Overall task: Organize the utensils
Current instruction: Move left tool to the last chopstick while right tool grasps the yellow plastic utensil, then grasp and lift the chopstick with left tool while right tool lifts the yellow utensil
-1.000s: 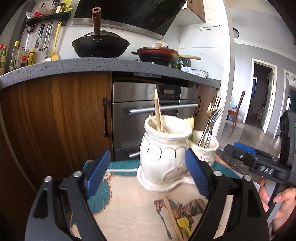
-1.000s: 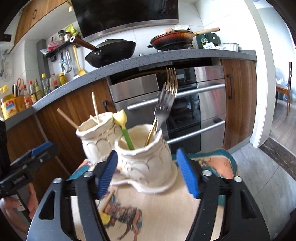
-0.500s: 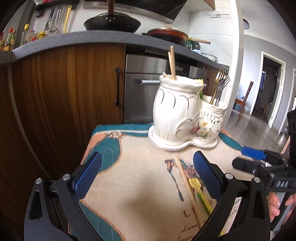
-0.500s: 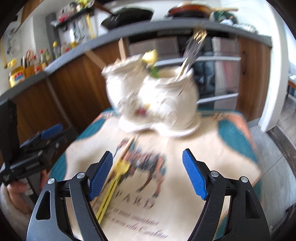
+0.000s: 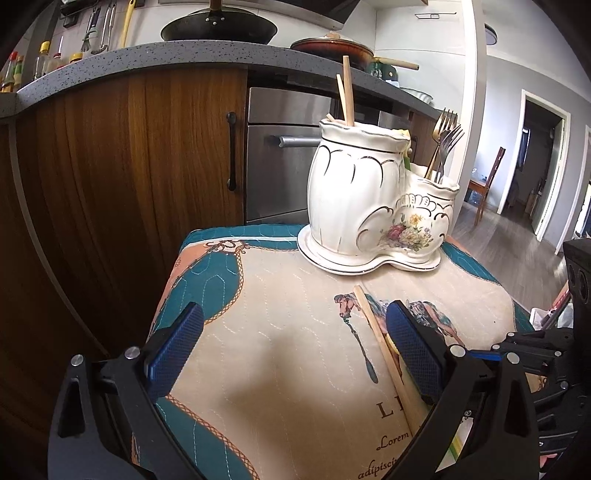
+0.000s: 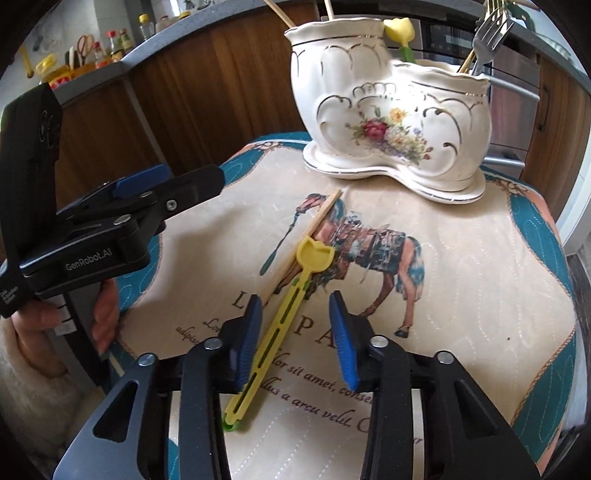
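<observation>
A white flowered ceramic holder (image 5: 369,199) (image 6: 391,110) stands at the far end of the quilted mat (image 6: 461,295). Its tall pot holds chopsticks (image 5: 347,92); its low pot holds forks (image 5: 445,144) and a yellow-headed utensil (image 6: 400,31). A loose wooden chopstick (image 6: 306,236) (image 5: 384,350) and a flat yellow plastic utensil (image 6: 280,325) lie on the mat. My right gripper (image 6: 295,328) is low over the yellow utensil's handle with its jaws closing; the left pad is against the handle and the right pad is apart from it. My left gripper (image 5: 291,332) (image 6: 192,181) hovers wide open over bare mat, the chopstick by its right finger.
Wooden cabinets (image 5: 129,166) and a steel oven (image 5: 280,162) stand right behind the small table. Pans sit on the grey counter (image 5: 110,62) above. A hand (image 6: 103,306) holds the left gripper at the mat's left edge. A doorway and wooden floor lie to the right.
Both grippers drew back from the holder and sank toward the mat. The right one tipped down over the yellow utensil and its jaws narrowed around the handle. The left stayed wide open.
</observation>
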`<state>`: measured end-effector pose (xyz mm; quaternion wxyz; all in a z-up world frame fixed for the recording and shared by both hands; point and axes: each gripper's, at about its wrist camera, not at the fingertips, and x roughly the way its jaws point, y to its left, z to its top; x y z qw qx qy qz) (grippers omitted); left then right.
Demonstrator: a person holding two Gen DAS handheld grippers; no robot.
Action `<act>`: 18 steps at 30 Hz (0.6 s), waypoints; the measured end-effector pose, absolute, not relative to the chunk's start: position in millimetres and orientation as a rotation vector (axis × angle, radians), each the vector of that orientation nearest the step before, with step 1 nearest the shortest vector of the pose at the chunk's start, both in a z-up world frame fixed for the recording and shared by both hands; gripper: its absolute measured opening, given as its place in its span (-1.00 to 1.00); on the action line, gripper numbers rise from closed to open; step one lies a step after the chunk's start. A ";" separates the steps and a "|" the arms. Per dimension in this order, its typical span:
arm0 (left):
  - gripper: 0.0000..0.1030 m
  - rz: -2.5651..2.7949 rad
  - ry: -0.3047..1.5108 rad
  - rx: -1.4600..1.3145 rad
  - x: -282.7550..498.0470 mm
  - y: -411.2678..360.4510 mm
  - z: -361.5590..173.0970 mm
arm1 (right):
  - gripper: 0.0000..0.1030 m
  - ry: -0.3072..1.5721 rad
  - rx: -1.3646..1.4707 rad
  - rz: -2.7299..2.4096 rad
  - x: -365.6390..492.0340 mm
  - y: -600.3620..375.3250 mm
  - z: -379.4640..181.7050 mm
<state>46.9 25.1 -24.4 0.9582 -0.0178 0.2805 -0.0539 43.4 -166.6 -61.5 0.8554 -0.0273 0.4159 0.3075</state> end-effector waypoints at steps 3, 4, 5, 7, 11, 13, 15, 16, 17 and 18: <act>0.89 -0.114 0.575 -0.032 47.7 23.6 -25.3 | -0.39 0.898 -0.072 0.654 41.3 -160.0 -63.6; 0.89 -0.116 0.575 -0.030 47.5 23.1 -25.5 | -0.43 0.904 -0.086 0.650 41.0 -157.9 -65.5; 0.89 -0.118 0.575 -0.028 47.5 22.7 -25.6 | -0.47 0.895 -0.108 0.639 40.0 -156.0 -65.7; 0.89 -0.119 0.576 -0.025 46.8 21.8 -25.8 | -0.68 0.887 -0.131 0.618 39.0 -155.7 -66.1; 0.89 -0.124 0.583 -0.022 47.5 20.3 -26.3 | -0.79 0.866 -0.133 0.579 41.3 -163.9 -64.2; 0.89 -0.134 0.593 -0.016 47.6 17.9 -27.0 | -0.80 0.846 -0.148 0.555 41.8 -170.4 -60.8; 0.89 -0.158 0.627 -0.008 49.1 12.2 -28.7 | -0.80 0.823 -0.174 0.522 42.5 -176.0 -57.7; 0.89 -0.168 0.650 0.002 50.1 8.1 -30.1 | -0.79 0.810 -0.186 0.502 43.0 -180.3 -55.7; 0.87 -0.177 0.680 0.015 51.1 3.7 -31.9 | -0.80 0.800 -0.202 0.487 43.7 -185.1 -53.5; 0.82 -0.192 0.726 0.034 52.7 -2.0 -35.1 | -0.80 0.795 -0.213 0.478 46.0 -187.4 -52.6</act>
